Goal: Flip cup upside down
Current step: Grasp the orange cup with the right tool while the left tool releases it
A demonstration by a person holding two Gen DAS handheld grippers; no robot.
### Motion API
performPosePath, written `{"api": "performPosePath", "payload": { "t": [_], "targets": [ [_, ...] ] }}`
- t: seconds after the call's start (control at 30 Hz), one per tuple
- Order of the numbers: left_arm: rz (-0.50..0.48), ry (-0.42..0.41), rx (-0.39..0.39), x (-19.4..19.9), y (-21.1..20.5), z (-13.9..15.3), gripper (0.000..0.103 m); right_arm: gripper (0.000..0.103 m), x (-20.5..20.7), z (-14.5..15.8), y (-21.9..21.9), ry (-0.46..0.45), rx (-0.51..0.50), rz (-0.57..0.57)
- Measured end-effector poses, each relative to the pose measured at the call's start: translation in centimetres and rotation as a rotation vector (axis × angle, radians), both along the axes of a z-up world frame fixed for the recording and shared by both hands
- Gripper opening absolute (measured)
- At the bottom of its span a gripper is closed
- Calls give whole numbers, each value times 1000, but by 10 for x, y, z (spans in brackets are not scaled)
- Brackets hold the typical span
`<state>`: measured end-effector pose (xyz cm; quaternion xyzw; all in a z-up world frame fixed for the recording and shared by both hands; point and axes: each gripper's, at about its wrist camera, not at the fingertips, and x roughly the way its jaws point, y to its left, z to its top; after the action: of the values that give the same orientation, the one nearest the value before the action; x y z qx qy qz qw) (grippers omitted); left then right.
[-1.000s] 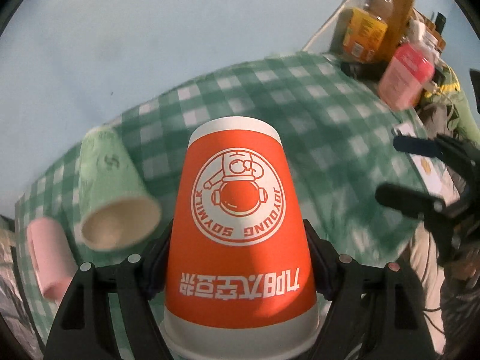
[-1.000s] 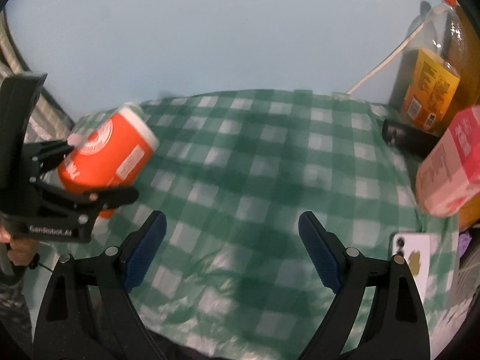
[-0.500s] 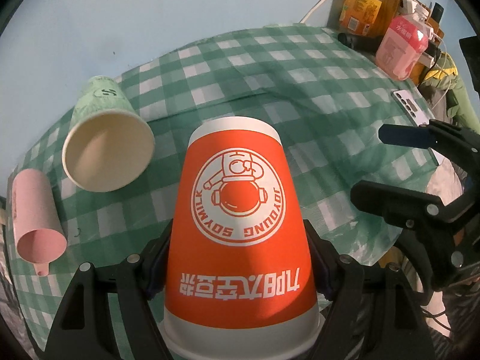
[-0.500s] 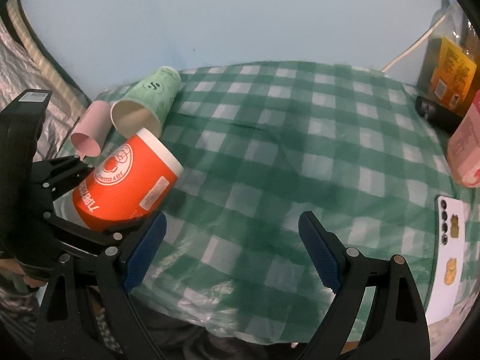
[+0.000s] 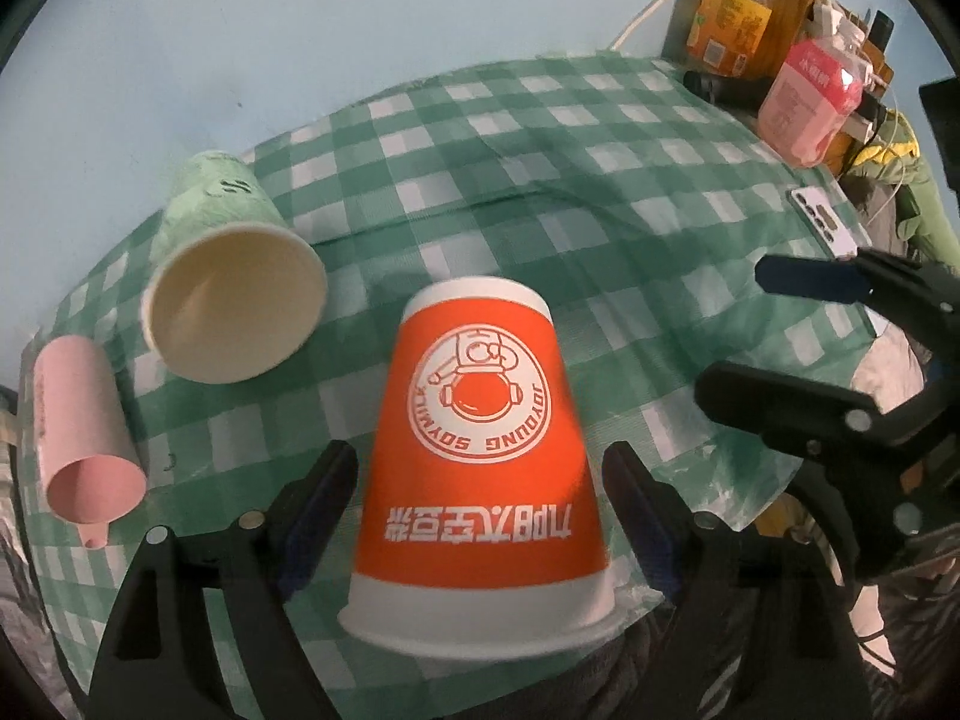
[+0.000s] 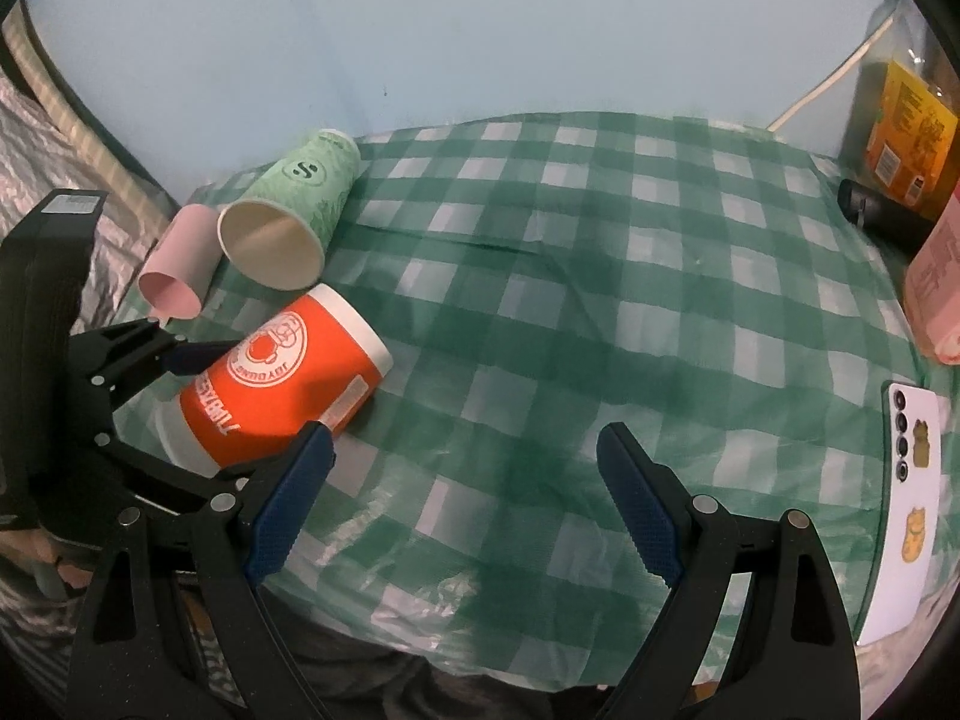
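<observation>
An orange paper cup with a white logo lies on its side on the green checked tablecloth, its base pointing away from my left gripper. The left jaws stand open on either side of the cup, apart from it. The cup also shows in the right wrist view, with the left gripper around its mouth end. My right gripper is open and empty over the table's front edge, to the right of the cup.
A green paper cup and a pink cup lie on their sides at the left. A pink bottle, juice bottle and dark cylinder stand at the back right. A white phone lies near the right edge.
My left gripper has lowered the orange cup onto the cloth and opened; its jaws have let go of the cup. Both views have dropped toward the table.
</observation>
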<state>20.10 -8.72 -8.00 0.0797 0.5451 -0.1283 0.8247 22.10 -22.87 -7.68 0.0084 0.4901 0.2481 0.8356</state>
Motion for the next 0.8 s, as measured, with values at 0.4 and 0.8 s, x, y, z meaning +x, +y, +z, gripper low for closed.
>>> {"api": "performPosePath", "payload": {
  "t": [0.4,0.8],
  "targets": [
    [45,-86,-56,-22,33,49,88,89,8,22,13,72,87,-38],
    [212,-113,-75,-22,103,44,88,89,32,-8,58,310,180,-100]
  ]
}}
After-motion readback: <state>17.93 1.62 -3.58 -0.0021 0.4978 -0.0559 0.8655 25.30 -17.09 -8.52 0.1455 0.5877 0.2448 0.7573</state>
